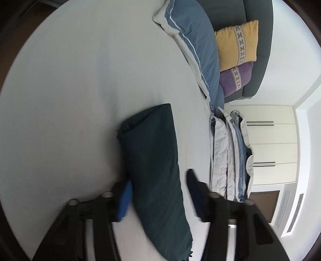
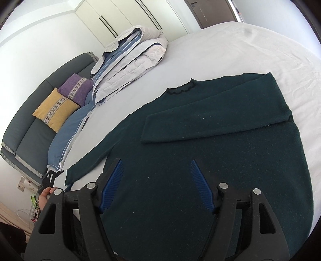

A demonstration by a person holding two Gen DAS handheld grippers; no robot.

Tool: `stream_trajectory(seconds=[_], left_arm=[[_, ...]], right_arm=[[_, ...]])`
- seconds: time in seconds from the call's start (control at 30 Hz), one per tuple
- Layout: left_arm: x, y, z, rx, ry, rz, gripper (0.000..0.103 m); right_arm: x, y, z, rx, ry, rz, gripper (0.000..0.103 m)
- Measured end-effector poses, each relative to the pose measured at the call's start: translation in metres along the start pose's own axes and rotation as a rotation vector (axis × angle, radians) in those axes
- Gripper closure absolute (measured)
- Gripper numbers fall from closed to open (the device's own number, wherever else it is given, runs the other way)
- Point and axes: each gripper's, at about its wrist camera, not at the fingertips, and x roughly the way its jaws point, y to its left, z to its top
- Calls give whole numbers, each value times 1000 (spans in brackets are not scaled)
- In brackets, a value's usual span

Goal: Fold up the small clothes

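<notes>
A dark green sweater [image 2: 220, 170] lies flat on the white bed [image 2: 220, 46]. One sleeve [image 2: 210, 118] is folded across its chest, and the other sleeve [image 2: 94, 158] stretches out to the left. My right gripper [image 2: 156, 161] hovers open over the sweater's body with nothing between its blue pads. Small in the right wrist view, my left gripper [image 2: 52, 176] is at the outstretched sleeve's end, with a hand [image 2: 45, 195] behind it. In the left wrist view that sleeve [image 1: 154, 160] runs between the fingers of my left gripper [image 1: 159, 180]. One pad touches its edge, and white sheet shows beside the other.
A folded grey and blue duvet [image 2: 130, 60] and a blue pillow [image 2: 68, 134] lie along the bed's head side. Yellow [image 2: 54, 109] and purple [image 2: 76, 89] cushions lean on the dark headboard [image 2: 30, 124]. White wardrobes [image 2: 112, 18] stand beyond.
</notes>
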Motion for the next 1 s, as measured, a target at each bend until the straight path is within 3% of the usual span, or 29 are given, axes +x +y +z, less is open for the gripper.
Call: stream_trajectory(seconds=[0.07,0.13,0.3,0.4,0.53,0.63,0.73,0.8,0.83,0.87,0.97,1.0], left_arm=[[6,-4,1,18,23,30,86],[3,-14,-7,88,22,49,94],[6,-90,-69,399,43,49,95],[12,-147,-141,662,92,8,95],[27,-202,-280,1086,187,-33,95],[40,-204,-391,1353,242,-70,95],[55,-186,-462,1496,293,-57,92],[69,-165,-495,1565,355,-29,70],[77,-155,-504,1582,384,-2,50],[80,-146,-508,1589,389,28,40],[78,-134,-499,1581,368,37,22],[79,-134,-496,1581,369,40,22]], right_arm=[[-3,-4,0,-1,-4,-6,39],[-8,-12,-1,5,-7,-7,40],[-16,-36,-8,48,-15,-17,46],[-25,-55,-13,85,-34,-27,46],[-36,-81,-19,140,-59,-41,46],[-45,-101,-22,175,-79,-59,46],[-53,-119,-24,208,-92,-77,46],[-56,-131,-24,220,-92,-97,46],[-57,-135,-24,223,-90,-106,46],[-57,-138,-22,224,-89,-109,46],[-52,-144,-16,222,-88,-108,46],[-49,-144,-13,223,-86,-104,46]])
